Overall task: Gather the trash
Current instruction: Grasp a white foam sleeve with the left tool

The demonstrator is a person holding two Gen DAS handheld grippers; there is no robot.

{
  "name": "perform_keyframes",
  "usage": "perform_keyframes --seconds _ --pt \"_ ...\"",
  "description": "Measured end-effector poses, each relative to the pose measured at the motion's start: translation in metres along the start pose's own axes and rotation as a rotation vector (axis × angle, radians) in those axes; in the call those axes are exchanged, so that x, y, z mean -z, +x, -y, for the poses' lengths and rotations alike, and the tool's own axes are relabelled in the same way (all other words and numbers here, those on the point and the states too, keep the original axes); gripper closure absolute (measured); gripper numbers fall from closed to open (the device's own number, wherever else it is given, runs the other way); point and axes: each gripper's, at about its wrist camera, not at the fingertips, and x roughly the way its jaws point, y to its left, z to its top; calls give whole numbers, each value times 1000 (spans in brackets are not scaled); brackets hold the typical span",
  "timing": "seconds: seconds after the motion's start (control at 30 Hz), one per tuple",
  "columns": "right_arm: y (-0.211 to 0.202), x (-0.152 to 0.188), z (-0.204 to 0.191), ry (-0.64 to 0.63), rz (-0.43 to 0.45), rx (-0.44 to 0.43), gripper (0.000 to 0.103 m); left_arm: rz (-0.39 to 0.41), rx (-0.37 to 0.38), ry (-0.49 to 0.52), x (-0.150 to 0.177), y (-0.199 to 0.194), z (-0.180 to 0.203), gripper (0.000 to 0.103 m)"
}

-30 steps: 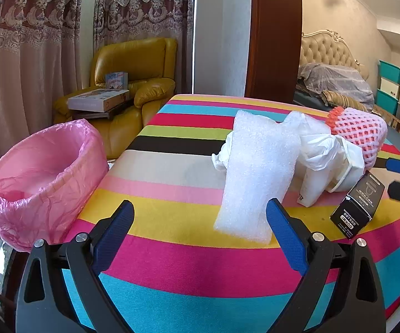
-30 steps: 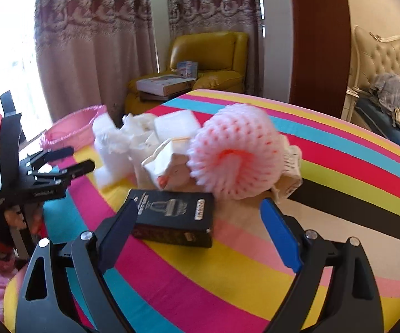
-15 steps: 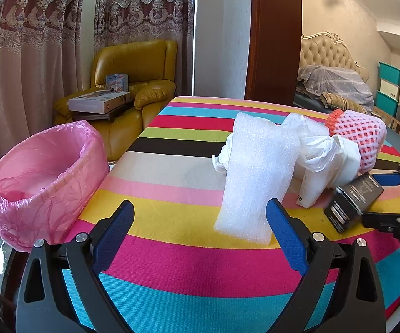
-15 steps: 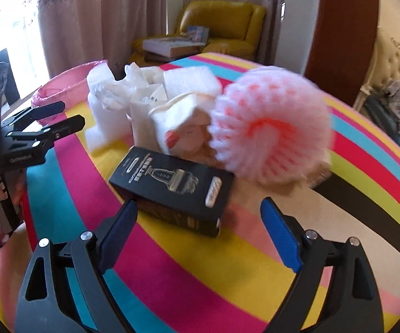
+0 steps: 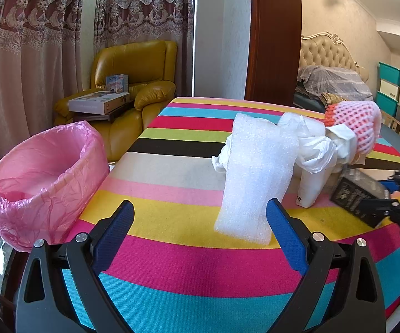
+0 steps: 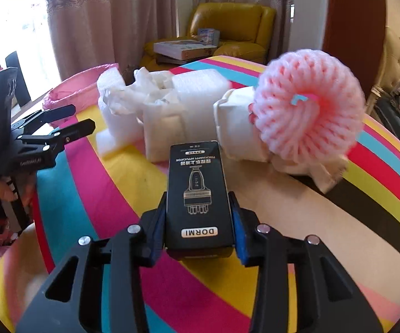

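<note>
Two grippers are in play, and the step in hand looks like the first pickup: one piece of trash seized, nothing yet visible inside the bin.

At the left of the left wrist view sits the pink-lined bin [image 5: 44, 177], just off the edge of the striped table [image 5: 172, 263]. The left gripper [image 5: 200, 231] hangs low in the middle of that frame with its blue pads wide apart, holding nothing; the foam sheet [image 5: 255, 177] leans upright just beyond its right-hand pad, apparently without touching it. Further right lie a crumpled white plastic bag [image 5: 315, 149] and the pink foam fruit net [image 5: 358, 125], bunched together in a heap.

In the right wrist view, the right gripper [image 6: 198, 222] at lower centre is clamped on the black box [image 6: 197, 191], pads pressed against its two long sides, the box pointing away toward the heap.

My judgement of the next move: lift the box clear of the cloth and carry it across to the bin, which shows at the upper left of that frame, without brushing the foam sheet or the idle gripper on the way.
</note>
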Motion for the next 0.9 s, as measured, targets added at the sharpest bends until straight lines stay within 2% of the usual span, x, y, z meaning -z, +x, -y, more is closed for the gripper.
perform_keyframes --seconds 0.2,0.37,0.57,0.73,0.83,0.9 --pt "-18 13 16 59 35 50 65 -13 2 13 -1 2 2 13" --pt "-17 14 13 48 22 85 65 -80 50 63 -5 8 10 13" --pt "-15 13 8 24 7 90 64 -85 101 73 -16 8 29 13" --pt "-14 13 5 27 10 92 64 -111 64 121 -28 26 44 14" --pt "-12 12 6 36 9 87 64 -138 49 119 -35 35 49 20" --pt "-11 13 8 38 9 85 64 -143 52 141 -35 37 53 35"
